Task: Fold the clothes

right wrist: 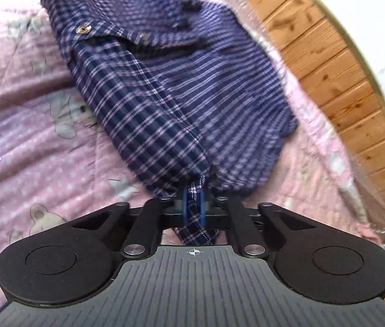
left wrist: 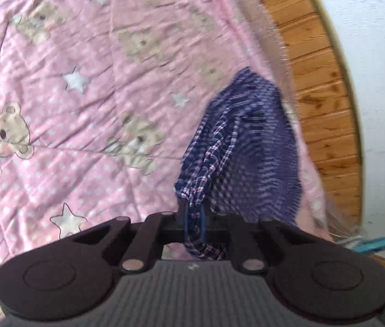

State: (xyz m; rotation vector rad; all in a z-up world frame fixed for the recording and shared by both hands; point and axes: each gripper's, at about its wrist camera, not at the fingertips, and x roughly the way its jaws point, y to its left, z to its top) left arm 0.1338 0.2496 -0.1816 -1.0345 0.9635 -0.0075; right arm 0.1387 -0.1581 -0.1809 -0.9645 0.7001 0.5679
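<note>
On the left lies a pink quilted bed cover (left wrist: 89,62) printed with beige teddy bears, white stars and dots, wrinkled across the bed. The black left tool (left wrist: 194,219) has its blue pads pressed together on a bunched corner of the navy plaid button-up shirt (left wrist: 247,147), which hangs out from it toward the cover's edge. The black right tool (right wrist: 194,208) is likewise clamped on another corner of that shirt (right wrist: 181,87); the fabric stretches away over the cover, a brown button (right wrist: 83,29) showing. To the right runs a knotty wooden plank floor (right wrist: 336,76), then a white wall (left wrist: 377,54).
</note>
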